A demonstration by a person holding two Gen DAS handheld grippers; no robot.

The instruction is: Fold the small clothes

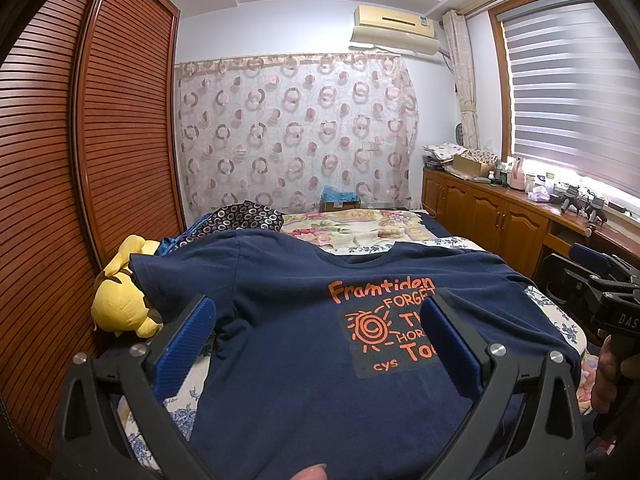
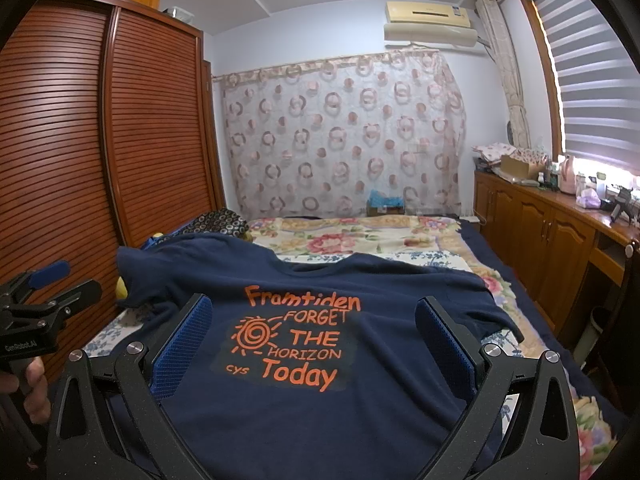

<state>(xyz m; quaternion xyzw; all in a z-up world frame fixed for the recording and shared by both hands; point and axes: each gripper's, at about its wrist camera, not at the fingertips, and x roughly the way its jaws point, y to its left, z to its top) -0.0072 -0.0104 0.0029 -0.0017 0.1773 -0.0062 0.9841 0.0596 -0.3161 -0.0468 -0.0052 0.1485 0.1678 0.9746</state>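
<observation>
A navy T-shirt point(image 1: 288, 312) point(image 2: 384, 300) with orange lettering lies spread face up on the bed, collar at the far end. My left gripper point(image 1: 320, 316) hovers open over the shirt's lower left part, nothing between its blue pads point(image 1: 188, 344). My right gripper point(image 2: 316, 316) hangs open above the print, fingers wide to either side of the lettering. In the left wrist view the right gripper's body point(image 1: 600, 292) shows at the right edge, held by a hand. The left gripper's body point(image 2: 36, 312) shows at the left edge of the right wrist view.
The bed point(image 1: 360, 228) carries a floral quilt, a dark patterned pillow point(image 1: 248, 216) and a yellow plush toy point(image 1: 120, 300) at its left side. A slatted wooden wardrobe point(image 1: 100, 140) stands to the left. Wooden cabinets point(image 2: 552, 232) with clutter run along the right under the window.
</observation>
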